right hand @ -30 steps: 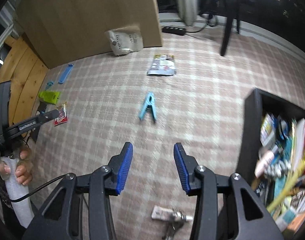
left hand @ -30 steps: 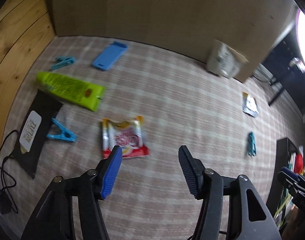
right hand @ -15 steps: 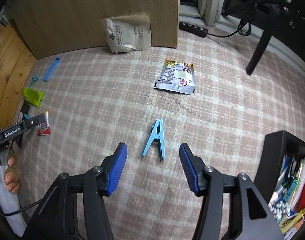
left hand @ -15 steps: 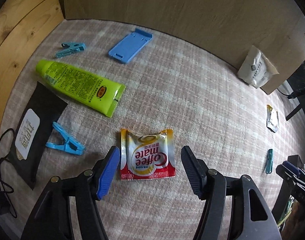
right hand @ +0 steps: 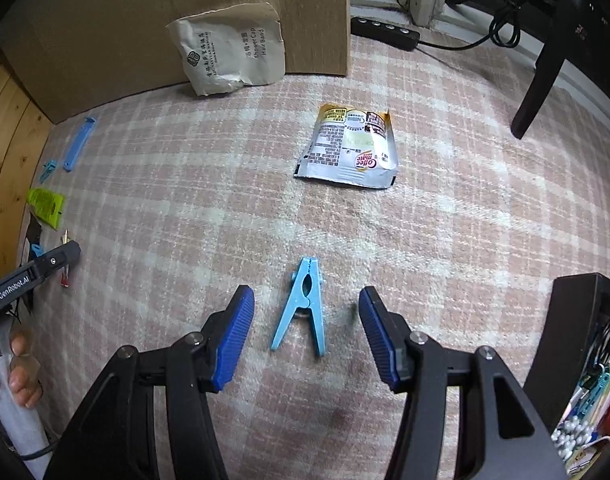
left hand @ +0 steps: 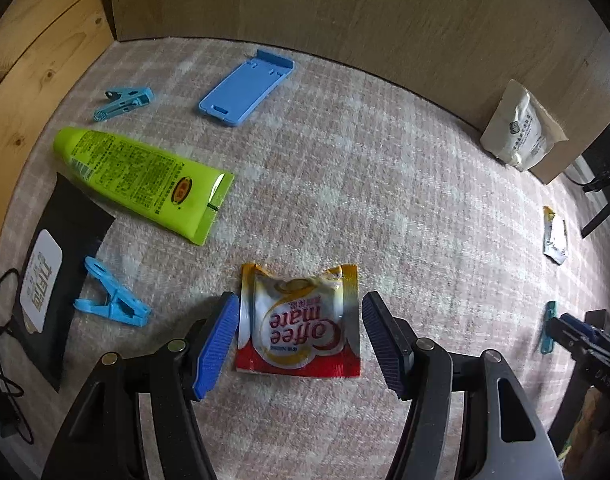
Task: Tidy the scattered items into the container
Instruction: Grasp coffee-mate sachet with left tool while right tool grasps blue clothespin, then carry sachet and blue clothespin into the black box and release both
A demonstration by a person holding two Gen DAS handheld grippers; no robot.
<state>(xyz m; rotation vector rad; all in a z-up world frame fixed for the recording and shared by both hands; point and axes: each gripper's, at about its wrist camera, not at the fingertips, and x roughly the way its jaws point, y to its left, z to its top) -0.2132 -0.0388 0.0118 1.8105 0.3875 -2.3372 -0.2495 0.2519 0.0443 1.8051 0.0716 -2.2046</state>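
Left gripper [left hand: 301,338] apart, astride sachet [left hand: 299,324]; right gripper [right hand: 305,334] apart, astride clothespin [right hand: 303,312]

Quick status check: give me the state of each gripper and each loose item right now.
left gripper: open, straddling the sachet
Coffee mate sachet: flat on the cloth, torn top
right gripper: open, jaws just widened, straddling a clothespin
blue clothespin: lying flat, untouched
green tube: lying flat
black container: partly filled
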